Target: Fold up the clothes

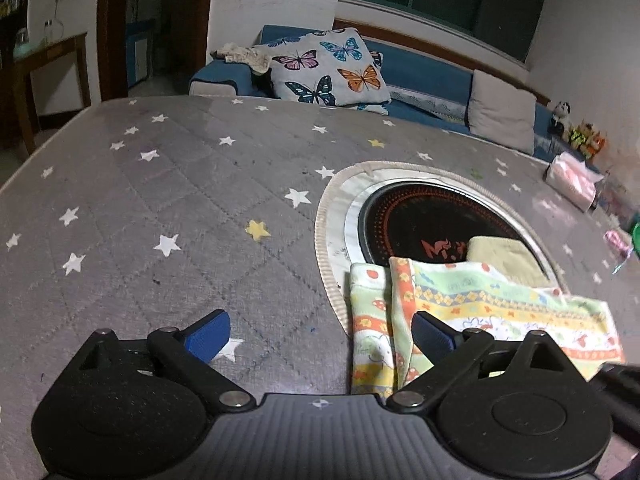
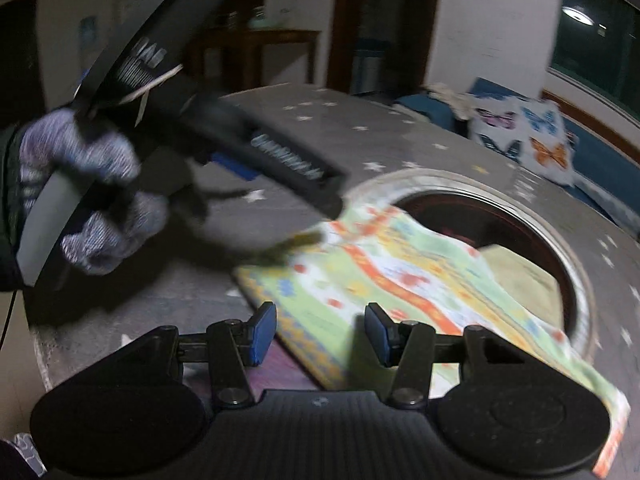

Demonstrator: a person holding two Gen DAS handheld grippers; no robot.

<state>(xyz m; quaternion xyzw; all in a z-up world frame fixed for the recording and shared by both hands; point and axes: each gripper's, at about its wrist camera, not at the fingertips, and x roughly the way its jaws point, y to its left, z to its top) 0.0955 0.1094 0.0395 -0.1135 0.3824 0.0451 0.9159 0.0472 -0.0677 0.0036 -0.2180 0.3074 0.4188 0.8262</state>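
A patterned cloth garment [image 1: 480, 312] lies partly folded on a star-print table cover [image 1: 160, 200], draping over the rim of a round recessed heater [image 1: 420, 216]. The left gripper [image 1: 320, 332] and right gripper [image 2: 320, 332] both hover spread wide, gripping nothing. The fabric looks light, soft and limp; its near hem and corners appear the best hold.

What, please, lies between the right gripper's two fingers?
In the right wrist view, the patterned cloth edge lies between the open right gripper fingers, unpinched.
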